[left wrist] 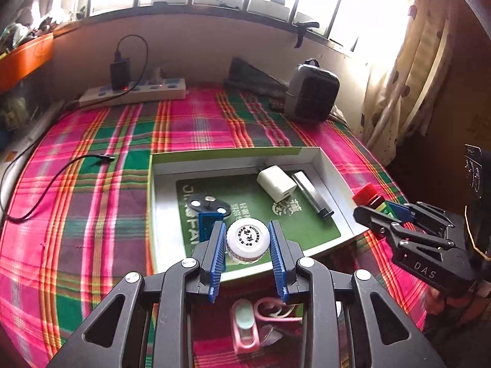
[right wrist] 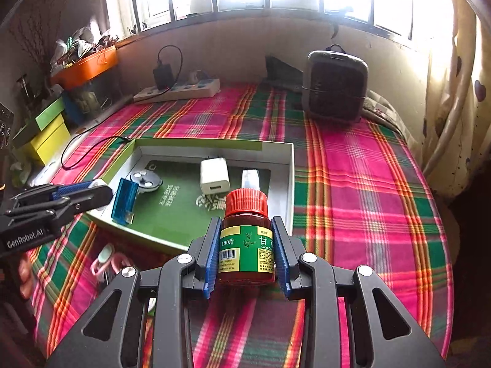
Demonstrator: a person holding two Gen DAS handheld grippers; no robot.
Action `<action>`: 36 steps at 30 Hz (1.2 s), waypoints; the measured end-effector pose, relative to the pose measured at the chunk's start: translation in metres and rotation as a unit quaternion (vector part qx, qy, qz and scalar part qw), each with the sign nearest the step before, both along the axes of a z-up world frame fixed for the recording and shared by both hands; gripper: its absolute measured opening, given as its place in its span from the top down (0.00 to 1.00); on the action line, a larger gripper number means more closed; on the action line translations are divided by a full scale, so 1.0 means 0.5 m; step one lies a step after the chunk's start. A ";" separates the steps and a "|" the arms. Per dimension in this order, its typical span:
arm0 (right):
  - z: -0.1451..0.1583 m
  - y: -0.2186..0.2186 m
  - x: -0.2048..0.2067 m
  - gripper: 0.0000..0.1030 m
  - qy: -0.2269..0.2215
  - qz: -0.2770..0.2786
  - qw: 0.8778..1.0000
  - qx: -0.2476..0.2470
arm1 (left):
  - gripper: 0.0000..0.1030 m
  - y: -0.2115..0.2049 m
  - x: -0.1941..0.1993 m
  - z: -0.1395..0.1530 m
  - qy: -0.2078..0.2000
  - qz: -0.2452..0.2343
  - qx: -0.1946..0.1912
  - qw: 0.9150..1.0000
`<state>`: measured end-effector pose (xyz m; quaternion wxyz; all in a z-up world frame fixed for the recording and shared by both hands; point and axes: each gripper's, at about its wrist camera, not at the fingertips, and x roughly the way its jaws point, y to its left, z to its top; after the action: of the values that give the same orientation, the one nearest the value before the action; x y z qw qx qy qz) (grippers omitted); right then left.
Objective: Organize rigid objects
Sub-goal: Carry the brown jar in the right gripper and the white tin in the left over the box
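Left tongs: the left tongs [left wrist: 248,239] are clamped on a small white-capped bottle [left wrist: 248,236], low in the middle of the left wrist view, over the near edge of the tray.
Right tongs: the right tongs [right wrist: 247,247] are clamped on a red-capped brown bottle [right wrist: 247,239], low centre of the right wrist view, just off the tray's near right corner.
White-capped bottle: seen from above; a round white cap with a ring of small dark print I cannot read.
Red-capped bottle: ribbed red cap, dark reddish body, green and yellow label reading "100", Chinese characters, "Gan C…" and a barcode.
Only in the left view: the cap face of the white bottle; "DAS" on the body of the right tongs at the right edge; a black lighter-like stick [left wrist: 311,194] lying whole beside the white charger [left wrist: 276,183].
Only in the right view: the red bottle's full label; "GenRobot.AI" on the left tongs' body at the left edge; yellow and green boxes [right wrist: 46,135] at the left; the blue translucent case [right wrist: 124,197] shown whole.
Tray: a shallow white cardboard tray [left wrist: 325,165] with a green card printed in white characters, on a pink and green plaid bedspread [left wrist: 92,184]; it also holds a dark oval piece with silver discs [left wrist: 209,204].
Near edge: a pink clip-like item [left wrist: 244,328] lies on the bedspread under the left tongs.
Far side: a white power strip [right wrist: 178,90] with a black plug, and a grey backpack [right wrist: 334,84] under the window.
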<state>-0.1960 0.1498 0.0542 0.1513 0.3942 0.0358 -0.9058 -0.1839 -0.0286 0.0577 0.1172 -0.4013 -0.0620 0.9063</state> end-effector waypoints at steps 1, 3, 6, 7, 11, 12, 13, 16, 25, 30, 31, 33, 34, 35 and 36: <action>-0.002 -0.003 -0.006 0.68 -0.001 0.001 1.000 0.000 | 0.73 0.006 -0.008 -0.002 -0.002 -0.003 0.000 1.000; -0.005 -0.007 -0.019 0.68 -0.005 0.004 1.000 -0.005 | 0.73 0.012 -0.018 -0.006 -0.005 -0.007 0.002 1.000; -0.013 -0.011 -0.033 0.68 -0.014 0.009 1.000 -0.014 | 0.73 0.023 -0.034 -0.014 -0.010 -0.014 0.002 1.000; -0.018 -0.014 -0.039 0.68 -0.018 0.011 1.000 -0.015 | 0.73 0.027 -0.039 -0.017 -0.012 -0.018 0.001 1.000; -0.030 -0.022 -0.051 0.68 -0.027 0.021 0.999 -0.021 | 0.73 0.036 -0.053 -0.034 -0.022 -0.023 -0.001 1.000; -0.033 -0.024 -0.054 0.68 -0.030 0.024 0.999 -0.022 | 0.73 0.037 -0.056 -0.040 -0.025 -0.024 -0.002 0.999; -0.035 -0.026 -0.056 0.68 -0.032 0.026 0.999 -0.022 | 0.73 0.038 -0.059 -0.044 -0.028 -0.025 -0.003 0.999; -0.044 -0.031 -0.062 0.68 -0.038 0.033 0.999 -0.019 | 0.73 0.041 -0.063 -0.054 -0.033 -0.028 -0.005 0.999; -0.067 -0.045 -0.074 0.68 -0.053 0.052 0.997 -0.016 | 0.73 0.051 -0.074 -0.073 -0.043 -0.032 -0.015 0.998; -0.071 -0.046 -0.078 0.68 -0.055 0.052 0.997 -0.017 | 0.73 0.051 -0.077 -0.078 -0.046 -0.032 -0.017 0.998; -0.072 -0.047 -0.079 0.68 -0.056 0.052 0.997 -0.018 | 0.73 0.051 -0.078 -0.079 -0.047 -0.032 -0.017 0.998; -0.075 -0.049 -0.081 0.68 -0.057 0.054 0.997 -0.018 | 0.73 0.051 -0.080 -0.082 -0.049 -0.032 -0.017 0.998; -0.076 -0.049 -0.081 0.68 -0.059 0.055 0.997 -0.017 | 0.73 0.051 -0.081 -0.083 -0.051 -0.031 -0.018 0.998; -0.078 -0.049 -0.081 0.68 -0.060 0.055 0.997 -0.015 | 0.73 0.050 -0.082 -0.085 -0.052 -0.031 -0.018 0.998; -0.080 -0.050 -0.081 0.68 -0.058 0.054 0.997 -0.011 | 0.73 0.050 -0.082 -0.086 -0.053 -0.030 -0.017 0.998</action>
<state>-0.2367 0.1249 0.0144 0.2058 0.4423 0.0382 -0.8721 -0.2250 -0.0037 0.0146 0.1343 -0.4528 -0.0403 0.8805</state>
